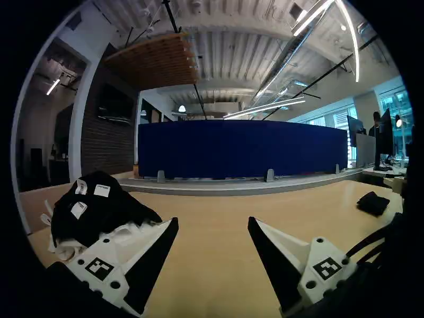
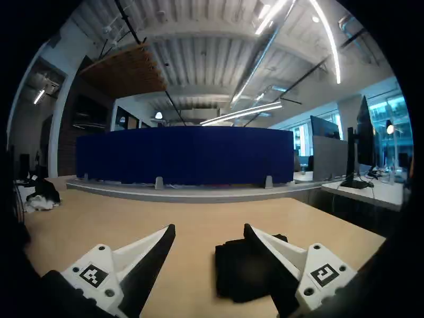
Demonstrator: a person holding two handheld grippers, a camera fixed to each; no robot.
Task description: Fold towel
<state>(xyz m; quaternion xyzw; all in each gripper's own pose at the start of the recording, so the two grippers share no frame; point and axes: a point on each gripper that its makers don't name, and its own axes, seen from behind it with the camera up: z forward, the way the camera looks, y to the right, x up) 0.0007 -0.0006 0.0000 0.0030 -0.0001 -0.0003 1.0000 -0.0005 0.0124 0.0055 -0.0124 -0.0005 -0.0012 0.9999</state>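
Observation:
In the left gripper view my left gripper (image 1: 213,229) stands open above the bare wooden table (image 1: 222,222), nothing between its fingers. A heap of black and white towels (image 1: 95,209) lies just beyond its left finger. A small folded black towel (image 1: 372,203) sits far off to the right. In the right gripper view my right gripper (image 2: 209,236) is open and low over the table (image 2: 159,217). The folded black towel (image 2: 241,267) lies flat under and beside its right finger, not gripped. The heap of towels (image 2: 40,197) shows small at the far left.
A long blue partition (image 1: 238,148) on a grey base closes off the table's far side. Desks with monitors (image 2: 360,143) stand to the right, past the table edge. A brick wall with a dark screen (image 1: 114,106) rises at the left.

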